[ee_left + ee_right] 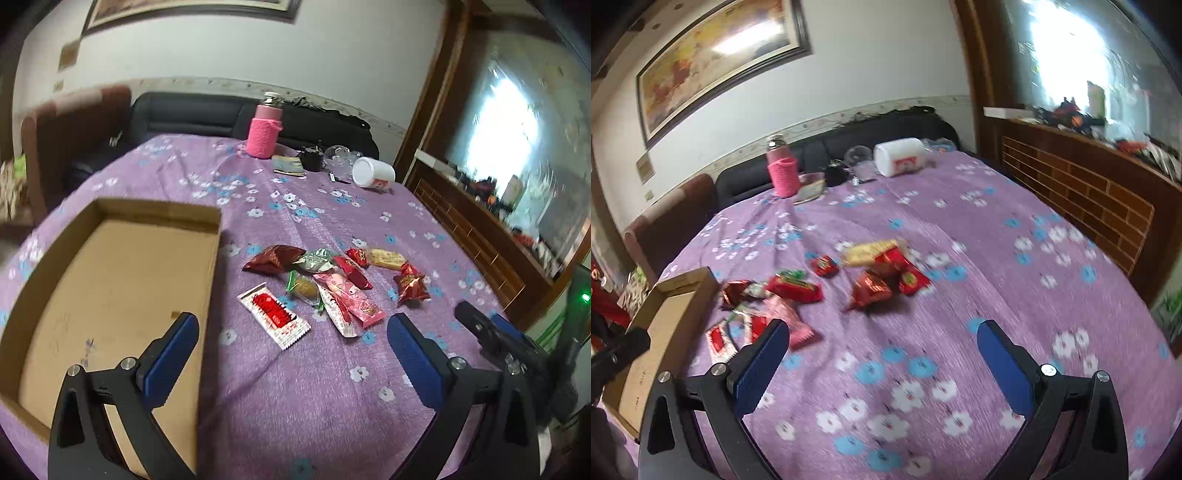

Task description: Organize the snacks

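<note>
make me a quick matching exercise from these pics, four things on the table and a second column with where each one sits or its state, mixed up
Things:
1. cardboard box
2. pink-sleeved bottle
3. white tub
4. white packet with red label

Place or state:
A. lying on its side at the far edge
B. open, nothing inside, left of the snack pile
C. nearest snack to the left claw
D. standing upright at the far edge

Pairs: 1-B, 2-D, 3-A, 4-C

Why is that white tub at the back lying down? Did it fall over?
The white tub lies tipped on its side at the table's far end, near the upright pink bottle. Nothing seems spilled. Whether it fell, the pictures cannot say.
</note>
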### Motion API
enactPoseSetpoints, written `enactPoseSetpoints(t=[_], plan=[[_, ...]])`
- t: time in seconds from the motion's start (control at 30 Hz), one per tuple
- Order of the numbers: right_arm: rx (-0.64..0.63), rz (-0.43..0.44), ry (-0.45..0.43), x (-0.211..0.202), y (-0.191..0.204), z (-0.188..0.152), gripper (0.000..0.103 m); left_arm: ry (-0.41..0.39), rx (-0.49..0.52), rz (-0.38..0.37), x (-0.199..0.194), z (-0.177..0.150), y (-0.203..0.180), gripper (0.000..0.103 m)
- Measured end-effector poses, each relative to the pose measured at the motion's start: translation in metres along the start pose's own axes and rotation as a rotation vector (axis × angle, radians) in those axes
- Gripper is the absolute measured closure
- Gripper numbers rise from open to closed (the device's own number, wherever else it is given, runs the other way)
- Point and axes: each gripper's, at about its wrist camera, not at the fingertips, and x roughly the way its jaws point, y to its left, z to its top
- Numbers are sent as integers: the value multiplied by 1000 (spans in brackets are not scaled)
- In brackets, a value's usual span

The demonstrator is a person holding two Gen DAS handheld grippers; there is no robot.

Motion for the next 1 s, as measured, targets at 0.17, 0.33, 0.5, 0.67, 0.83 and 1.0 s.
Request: enactPoseSetpoints(t=[0.17,0.33,0.5,0.67,0.83,1.0], plan=[[-45,156,33,6,46,29,1,-57,-47,37,-31,-2,31,1],[6,425,167,33,97,50,1,-86,-89,160,-62,-5,88,1],[3,519,284,70,144,53,16,-95,-98,261,-73,-3,138,1],[3,559,433,106,182,37,33,-64,-139,241,-57,-3,164,1],[-76,512,490,123,219,20,34,2,-137,299,-31,-7,178,1],[-105,505,547,130,235,-1,34,18,-154,283,-25,-9,185,1]])
